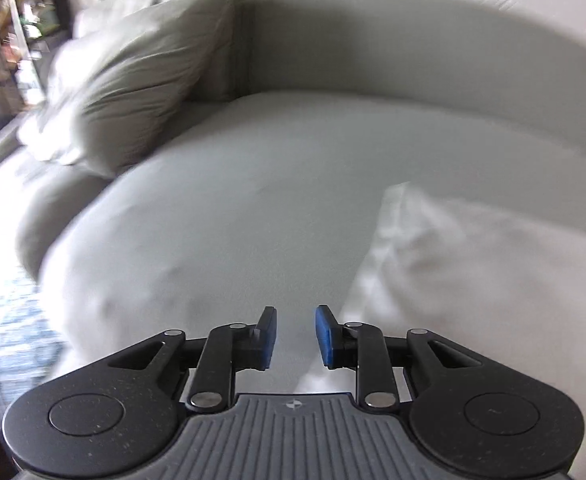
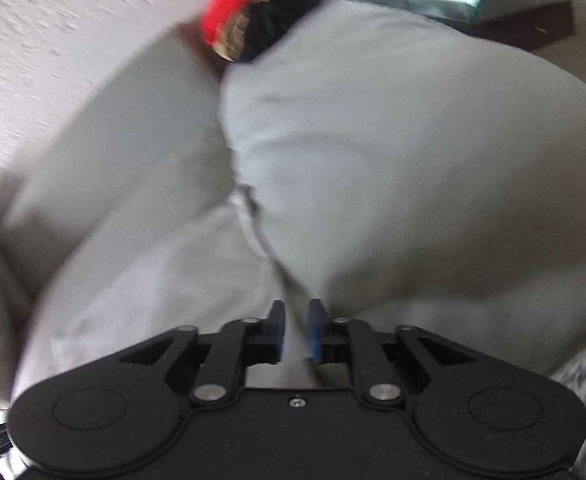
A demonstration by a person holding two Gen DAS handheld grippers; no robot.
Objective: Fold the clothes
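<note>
Left gripper (image 1: pixel 295 336) hovers part open and empty, white cloth (image 1: pixel 473 264) just right of its jaws; right gripper (image 2: pixel 293 330), narrowly parted over cloth (image 2: pixel 165 280), should pinch one edge cleanly.

We hold the left gripper (image 1: pixel 295 338) low and level, its blue-padded fingers (image 1: pixel 325 334) parted with a clear gap between them and nothing caught there. Our right gripper (image 2: pixel 295 330) points forward and a little downward, its fingers (image 2: pixel 315 330) drawn closer together, a narrow gap left between the pads; blur keeps us from telling whether anything is pinched. Neither of our hands shows.
</note>
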